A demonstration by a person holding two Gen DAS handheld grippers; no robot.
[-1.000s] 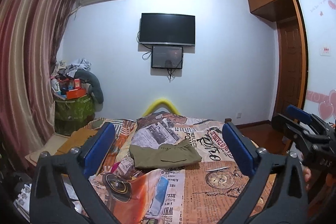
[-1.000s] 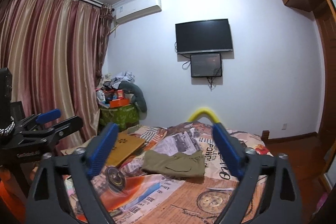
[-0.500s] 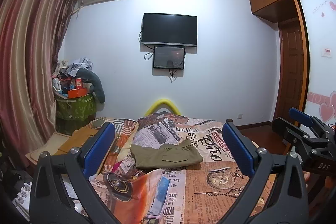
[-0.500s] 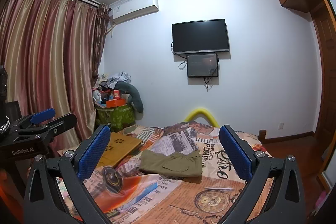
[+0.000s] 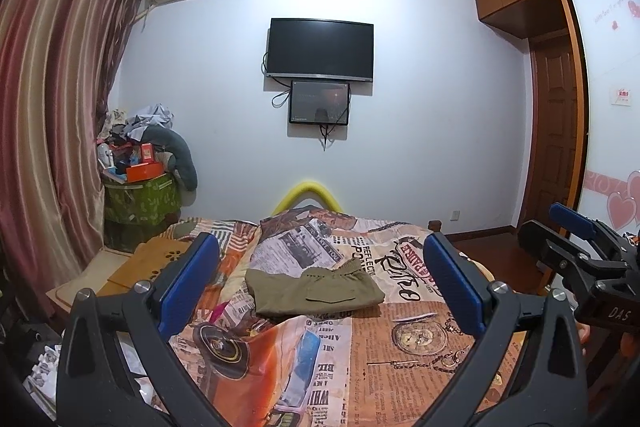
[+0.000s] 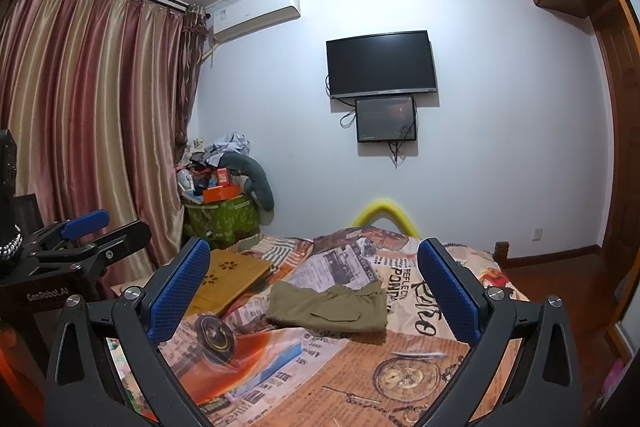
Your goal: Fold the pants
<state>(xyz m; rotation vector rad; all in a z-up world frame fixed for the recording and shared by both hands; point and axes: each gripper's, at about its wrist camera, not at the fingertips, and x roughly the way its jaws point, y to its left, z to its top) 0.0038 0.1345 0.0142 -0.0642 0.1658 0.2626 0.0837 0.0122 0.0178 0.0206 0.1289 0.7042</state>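
Left wrist view: the left gripper (image 5: 320,283) is held above the near end of the bed (image 5: 400,367), jaws spread wide and empty. The pants (image 5: 314,293) lie mid-bed in a compact olive bundle, one pocket up, well apart from both tools. The right gripper (image 5: 576,243) shows at the right edge, also clear of the cloth.

Right wrist view: the right gripper (image 6: 314,287) is likewise spread and holds nothing. The pants (image 6: 330,307) sit ahead, just beside a wooden board (image 6: 230,273) to their left. The left gripper (image 6: 92,239) appears at the left margin — raised, off the bed (image 6: 360,367).

Judgement: the bundle looks already folded small, so the task appears at or near its end — neither tool engaged. If a further fold is wanted, the next move calls for lowering both grippers to one edge of the bundle and pinching through all layers, without dragging the bedspread along.
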